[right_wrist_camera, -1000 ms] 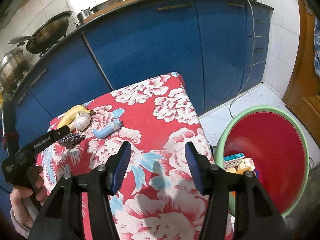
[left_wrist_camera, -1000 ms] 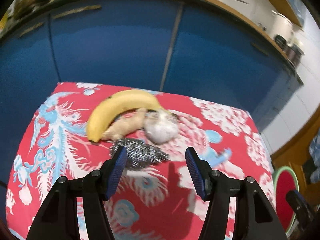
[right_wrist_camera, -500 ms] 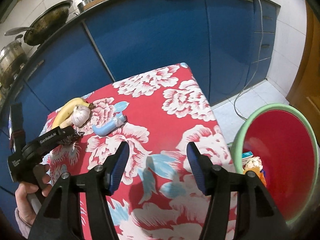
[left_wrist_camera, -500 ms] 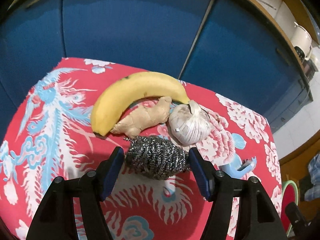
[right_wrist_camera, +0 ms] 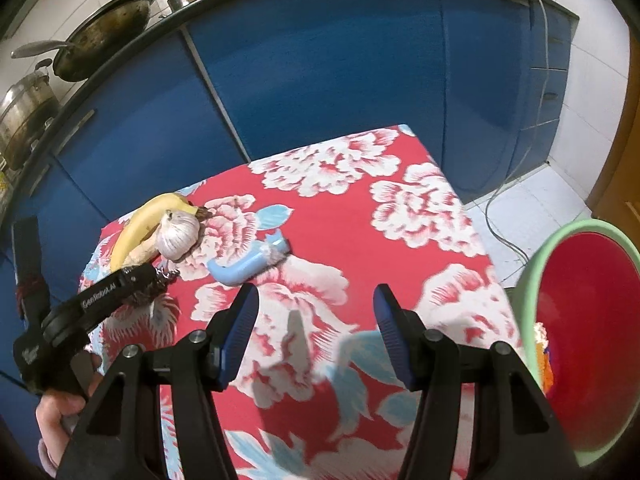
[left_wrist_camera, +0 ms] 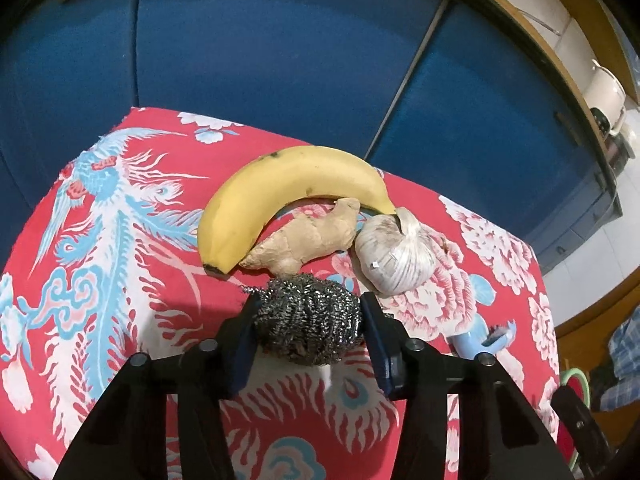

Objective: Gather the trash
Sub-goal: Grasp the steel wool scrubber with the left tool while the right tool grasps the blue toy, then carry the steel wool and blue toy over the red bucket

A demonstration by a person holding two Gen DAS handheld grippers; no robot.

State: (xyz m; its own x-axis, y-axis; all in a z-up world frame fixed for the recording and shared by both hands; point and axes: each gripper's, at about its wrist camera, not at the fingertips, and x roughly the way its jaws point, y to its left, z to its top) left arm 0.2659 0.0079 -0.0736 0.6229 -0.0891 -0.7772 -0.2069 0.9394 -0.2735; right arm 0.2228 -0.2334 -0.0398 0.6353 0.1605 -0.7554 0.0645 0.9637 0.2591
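Step in hand: grasping a piece of trash. The left gripper (left_wrist_camera: 308,324) has its fingers closing around the steel wool scourer (left_wrist_camera: 307,317), which sits between the blue pads; both pads look to be pressing its sides, and it is not yet lifted off the surface (left_wrist_camera: 120,280). The right gripper (right_wrist_camera: 316,332) hovers over the red cloth with fingers about half open and nothing between them.

Scourer location: near the middle of the cloth-covered surface, just in front of the ginger root (left_wrist_camera: 312,236) and close to the garlic bulb (left_wrist_camera: 394,258); the banana (left_wrist_camera: 280,192) curves behind both. A light blue plastic piece (right_wrist_camera: 248,266), a bent handle shape with a bristly-looking end, lies apart to the right, close ahead of the right gripper. The red tub (right_wrist_camera: 588,340) with a green rim stands on the floor beside the surface and already holds a few scraps.

Next move, as a judgement: finish the squeeze, lift clear without dragging the ginger or garlic, carry to the tub. The right gripper looks lined up for the blue piece.

Materials: scourer is a springy coiled-wire ball, grey and shiny, compressible, stray strands could snag. Ginger is knobbly, tan, matte. Garlic has papery white skin with ribs. Banana is smooth, yellow. Cloth is a red floral print, soft, may bunch. Pads are ribbed blue.
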